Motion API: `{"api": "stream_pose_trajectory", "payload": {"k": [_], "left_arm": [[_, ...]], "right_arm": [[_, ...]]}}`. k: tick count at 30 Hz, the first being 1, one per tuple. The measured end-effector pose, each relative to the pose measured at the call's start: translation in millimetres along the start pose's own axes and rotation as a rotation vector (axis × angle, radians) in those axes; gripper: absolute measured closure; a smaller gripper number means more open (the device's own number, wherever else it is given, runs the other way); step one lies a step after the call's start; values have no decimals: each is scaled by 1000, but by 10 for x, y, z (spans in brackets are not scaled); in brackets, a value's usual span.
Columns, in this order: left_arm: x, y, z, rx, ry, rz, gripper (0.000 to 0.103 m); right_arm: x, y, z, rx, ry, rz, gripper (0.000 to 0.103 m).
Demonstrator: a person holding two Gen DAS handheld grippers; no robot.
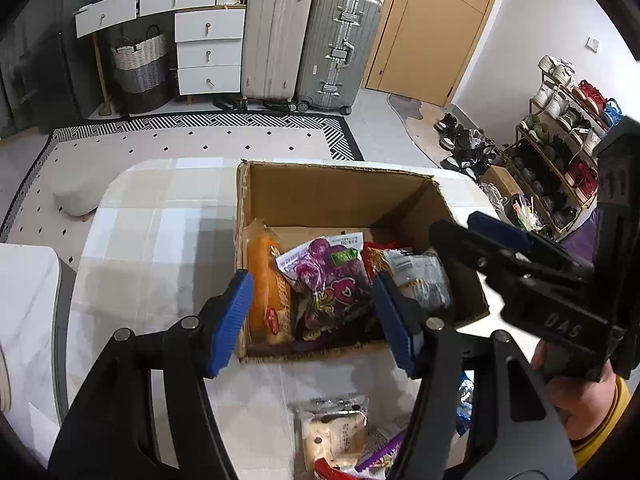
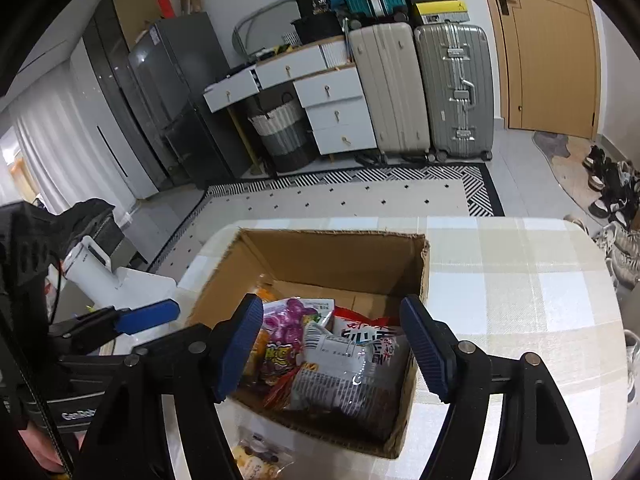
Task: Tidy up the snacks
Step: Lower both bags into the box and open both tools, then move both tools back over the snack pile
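both tools (image 1: 312, 312) (image 2: 332, 344) gape empty; their blue pads hide part of box (image 1: 336, 184) snacks (image 1: 328, 276).

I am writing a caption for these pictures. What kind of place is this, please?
Most likely a home, perhaps a living room near the entrance. Two suitcases stand by a wooden door, a rack holds many shoes, and a fridge stands beside white drawers.

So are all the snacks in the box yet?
Not yet. Done: the box already holds several, like the orange cake and the purple bag. In hand: nothing; the left gripper and right gripper both hover open over it. Left: a cream packet and other wrappers on the table.
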State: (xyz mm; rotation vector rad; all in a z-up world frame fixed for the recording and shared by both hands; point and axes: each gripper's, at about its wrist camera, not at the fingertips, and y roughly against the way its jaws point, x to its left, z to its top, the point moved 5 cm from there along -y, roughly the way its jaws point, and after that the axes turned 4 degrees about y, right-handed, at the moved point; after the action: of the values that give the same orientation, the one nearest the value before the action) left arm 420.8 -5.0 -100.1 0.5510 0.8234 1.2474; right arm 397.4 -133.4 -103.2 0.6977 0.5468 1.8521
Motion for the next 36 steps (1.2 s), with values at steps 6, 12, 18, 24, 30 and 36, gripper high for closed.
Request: {"api": "stream_pose_trajectory", "payload": {"k": [6,12,18,24,30,36], "left_arm": [[-6,236,-104,-21,-2,12,34],[-38,600,-252,-56,-1,21,28],[-169,1121,-447,-130,-21,40,23],[-370,1718,-741,-214,-51,42,20],[-460,2252,-1155,-260,-33,16,16],[-482,2726,-1649,-336,-33,28,1]], "right_arm": [[24,304,23,-40,-24,4,28],[196,789,-20,-101,-8,17,25],[416,1431,-130,-198,19,37,16],[696,2058,-372,-299,37,51,5],[913,2615,-729,-367,47,53,1],[1001,3027,-1165,-400,31,54,1]]}}
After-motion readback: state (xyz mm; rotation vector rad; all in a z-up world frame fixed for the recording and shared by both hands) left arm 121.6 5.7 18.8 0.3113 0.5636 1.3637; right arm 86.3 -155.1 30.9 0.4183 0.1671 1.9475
